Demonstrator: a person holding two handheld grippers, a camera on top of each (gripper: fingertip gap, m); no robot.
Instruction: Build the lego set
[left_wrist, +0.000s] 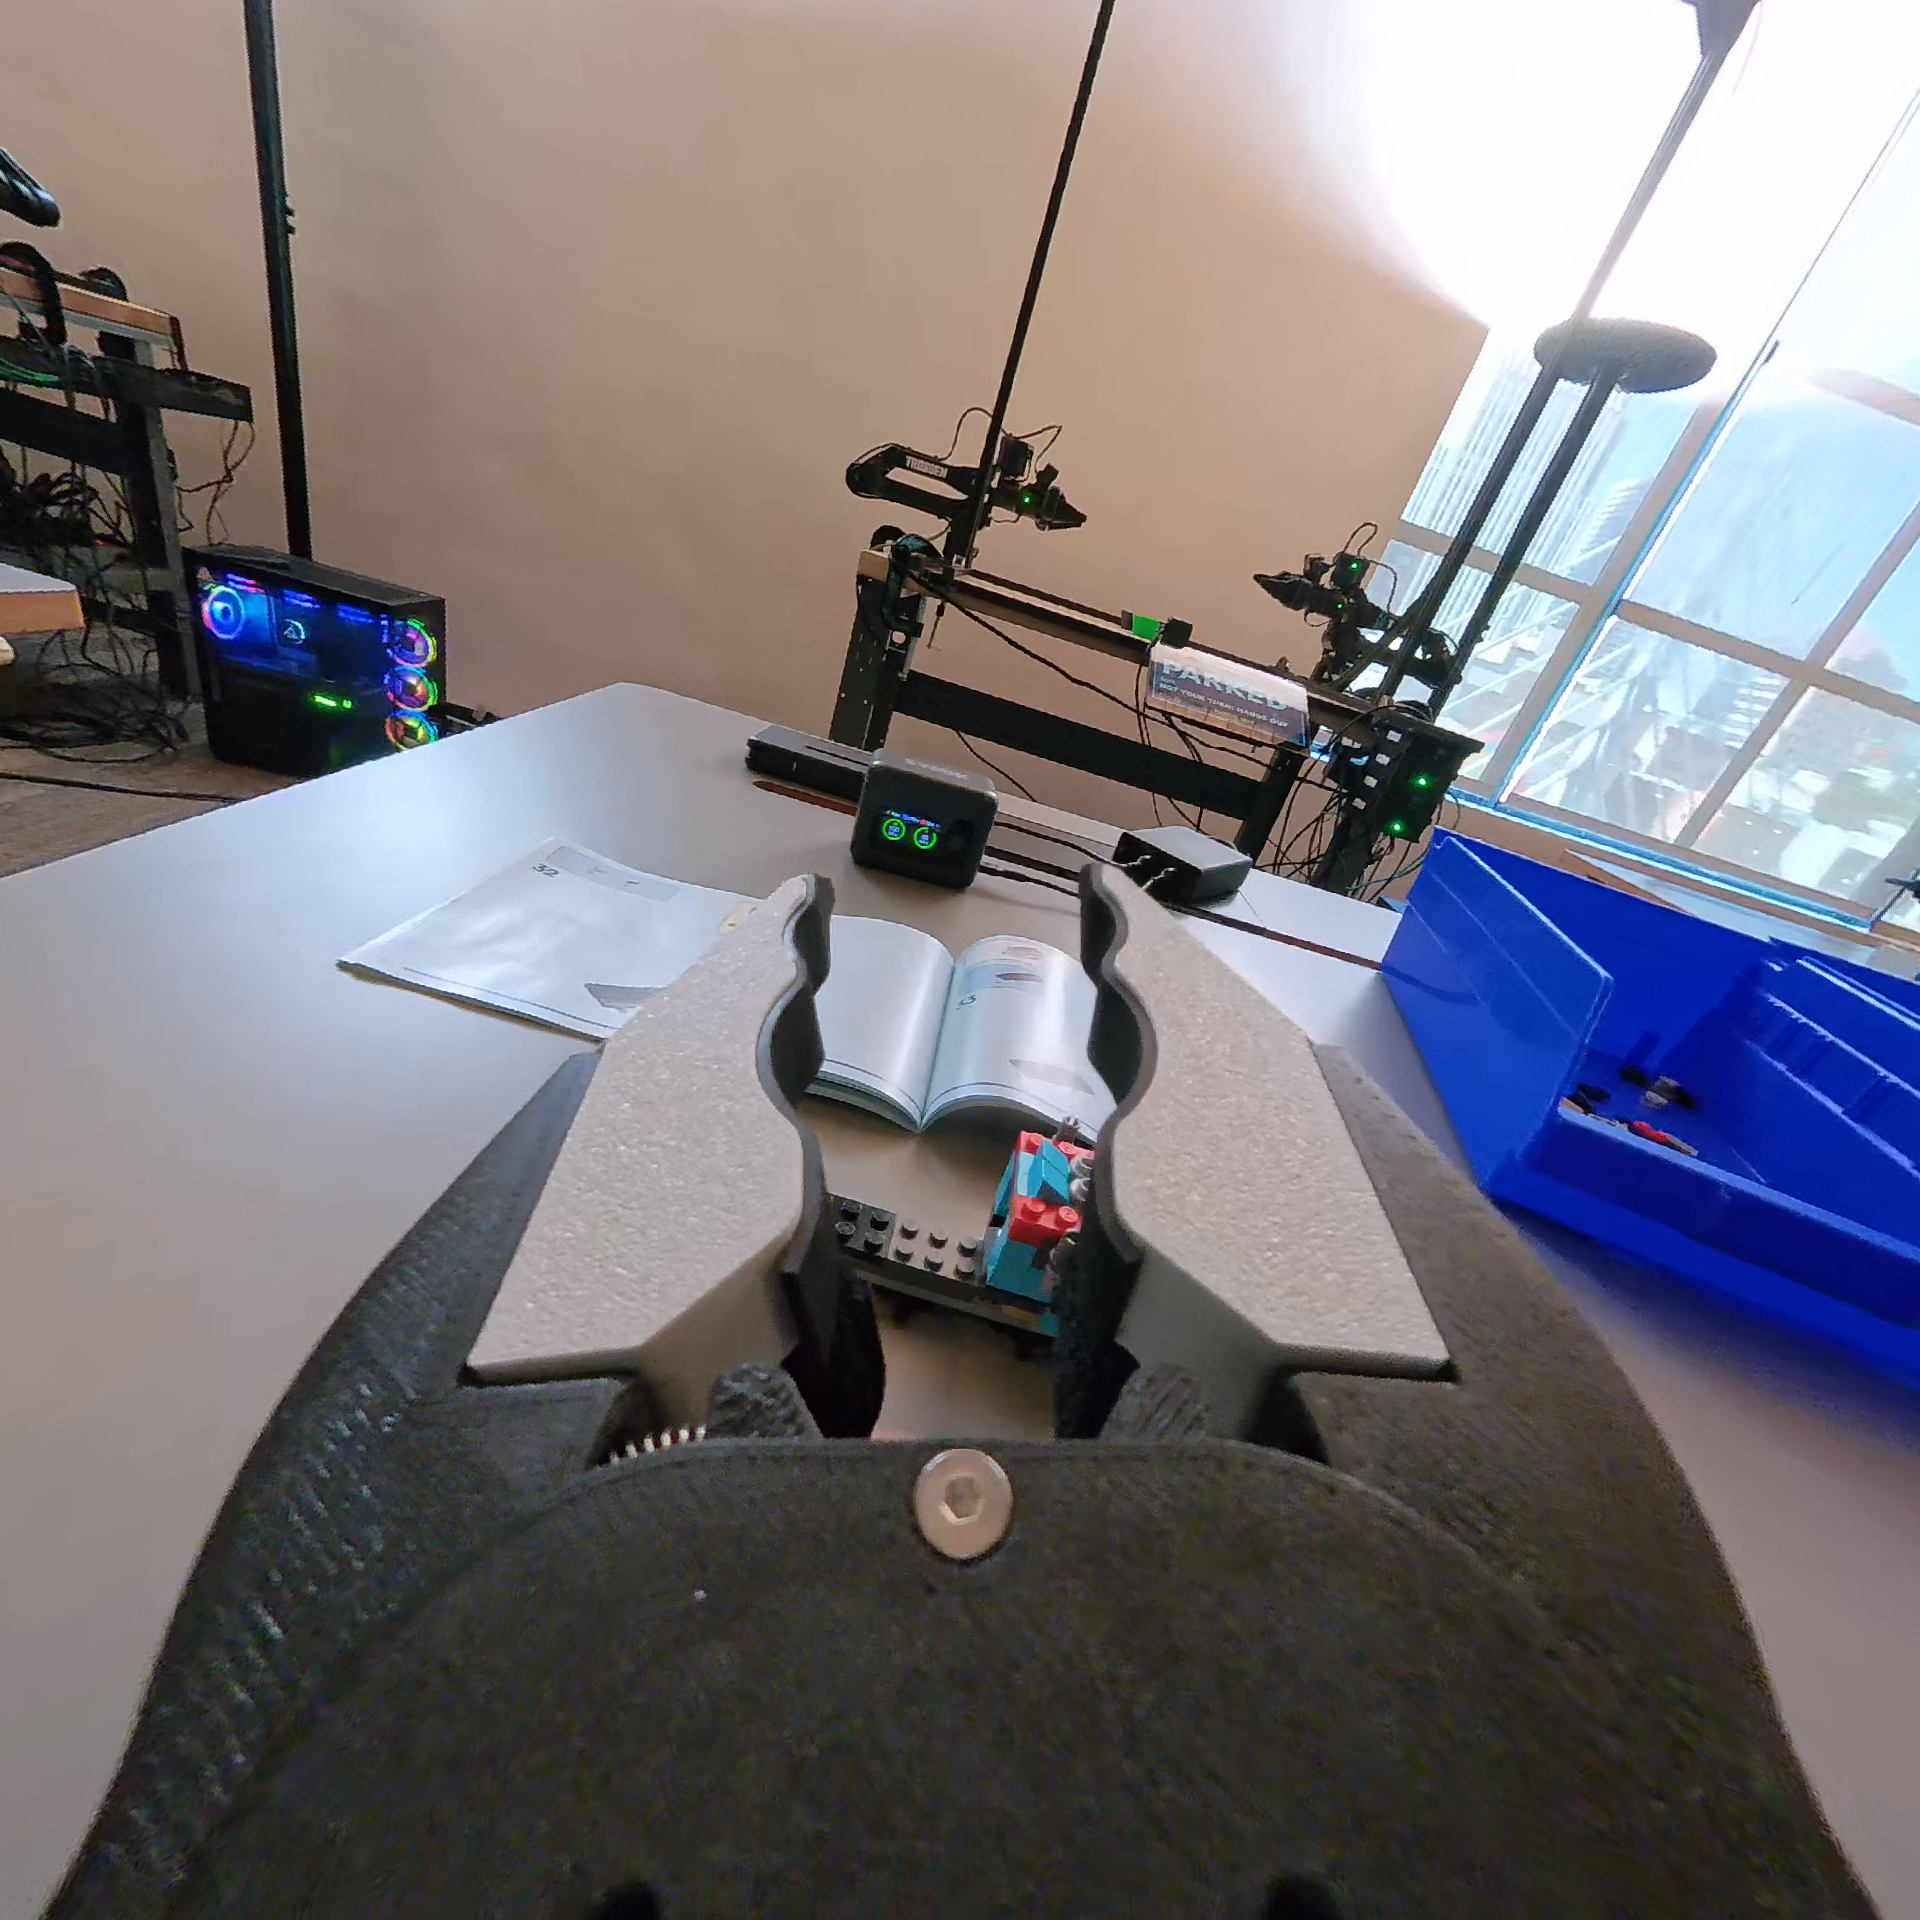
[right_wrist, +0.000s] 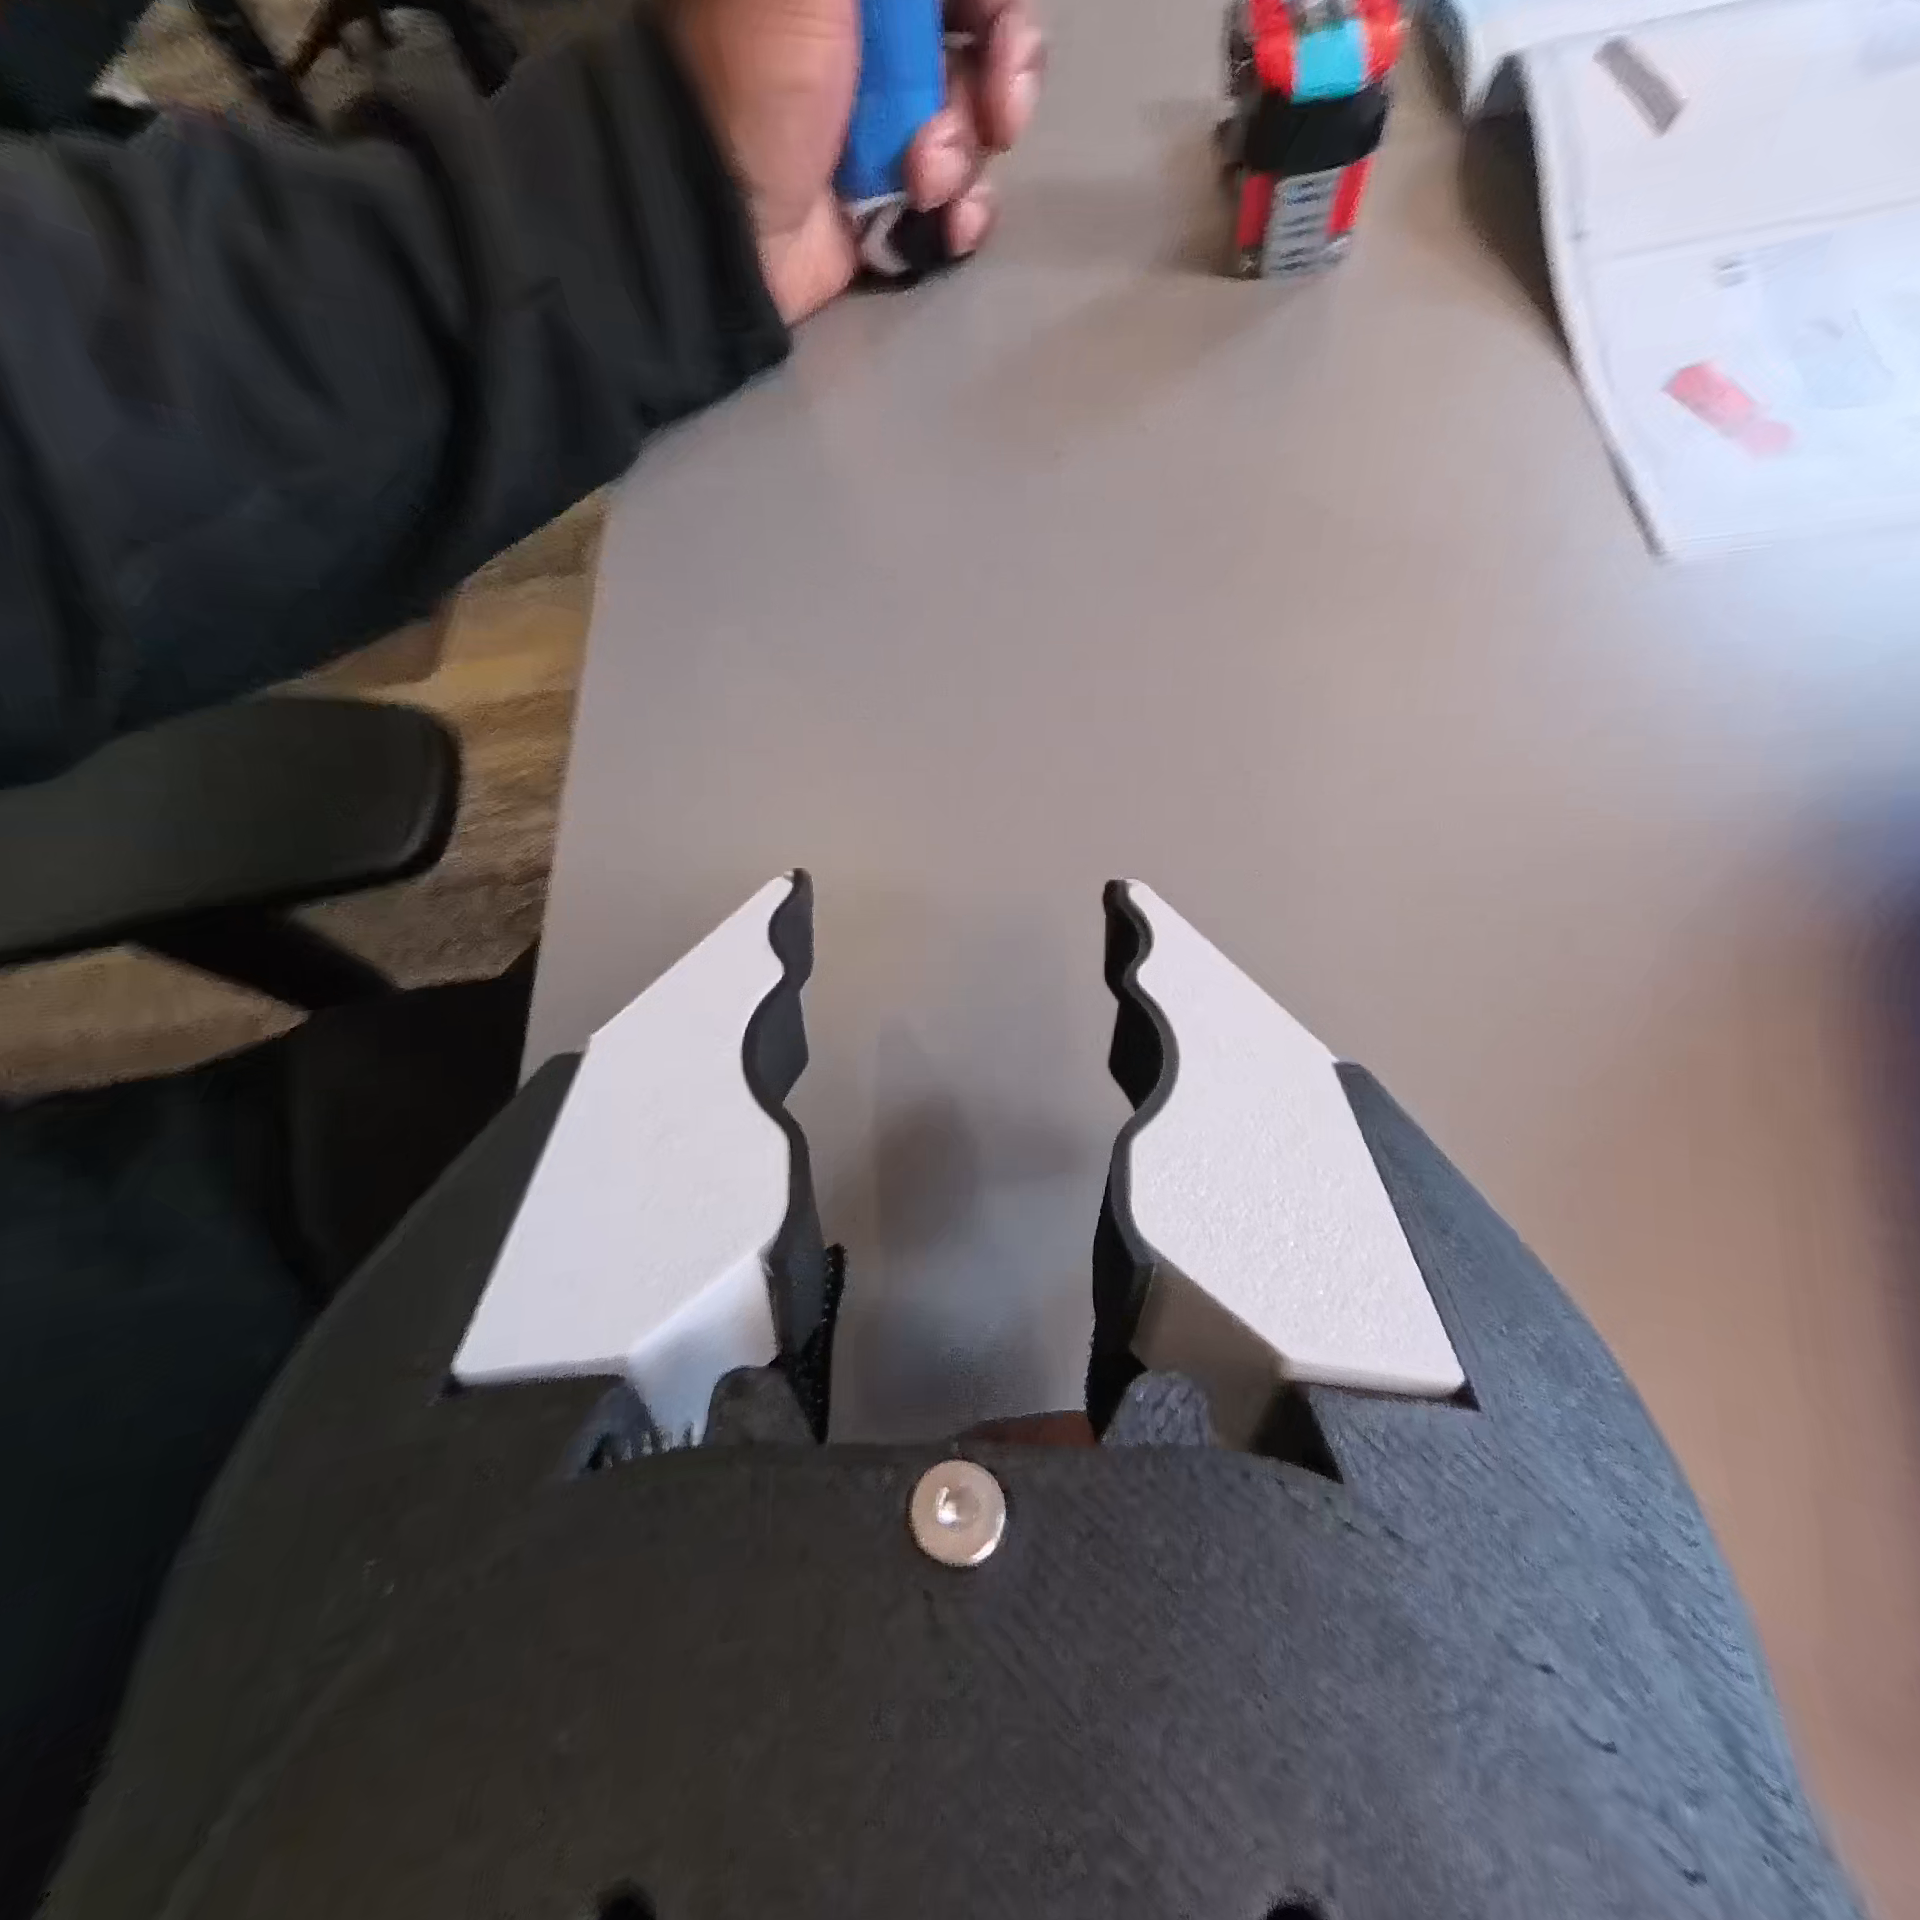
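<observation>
The part-built lego model (left_wrist: 1039, 1216) has a black studded plate with blue and red bricks. It sits on the grey table (left_wrist: 260, 1143), seen low in the gap between my left gripper's fingers. My left gripper (left_wrist: 954, 894) is open and hovers over the model. In the right wrist view the model (right_wrist: 1304, 135) stands free at the far end, blurred, with no fingers around it. My right gripper (right_wrist: 954, 883) is open and empty over bare table (right_wrist: 1039, 623) near its edge. An open instruction booklet (left_wrist: 966, 1029) lies just beyond the model.
A blue parts bin (left_wrist: 1558, 997) with small loose pieces (left_wrist: 1631, 1101) stands at the right. A second booklet (left_wrist: 540, 935), a small black device with a screen (left_wrist: 923, 821) and a black box (left_wrist: 1184, 862) lie farther back. A person's hand (right_wrist: 810, 187), dark sleeve (right_wrist: 312, 364) and chair armrest (right_wrist: 208, 810) are at left. Spacing between my two grippers at the tips: around 30 centimetres.
</observation>
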